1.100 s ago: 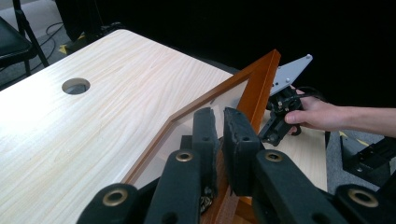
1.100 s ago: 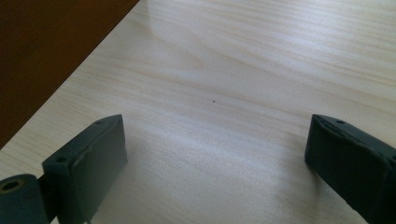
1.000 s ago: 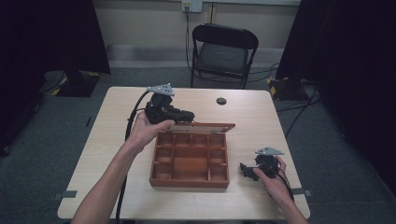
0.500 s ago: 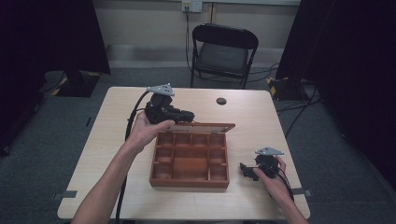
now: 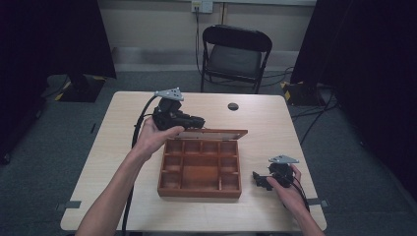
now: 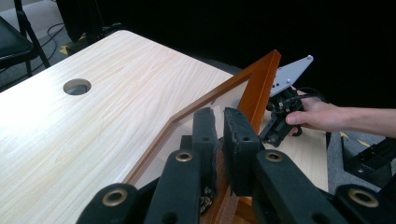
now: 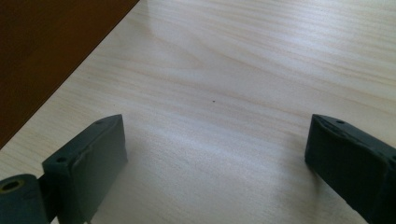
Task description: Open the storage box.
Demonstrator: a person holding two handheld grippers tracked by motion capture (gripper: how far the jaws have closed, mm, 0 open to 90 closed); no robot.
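Wooden box (image 5: pixel 200 169) sits at the centre of the table (image 5: pixel 113 147), its lid (image 5: pixel 209 133) raised along the far edge. The inside is split into small compartments around one larger middle one.

Left gripper (image 5: pixel 183 120) is at the box's far-left corner, jaws pinching the lid's frame. In the left gripper view the two black pads (image 6: pixel 205 135) are nearly together, with the orange-brown frame edge (image 6: pixel 254 93) between and behind them. Left hand (image 5: pixel 153 137) wraps the gripper body, and its cable (image 5: pixel 140 123) trails off toward the near edge of the table.

Right gripper (image 5: pixel 263 179) rests on the table just right of the box, apart from it, jaws spread wide with bare tabletop between them. Right hand (image 5: pixel 287 189) holds it from behind.

A round hole (image 5: pixel 233 106) lies in the table beyond the box. A folding chair (image 5: pixel 235 56) stands behind the table.
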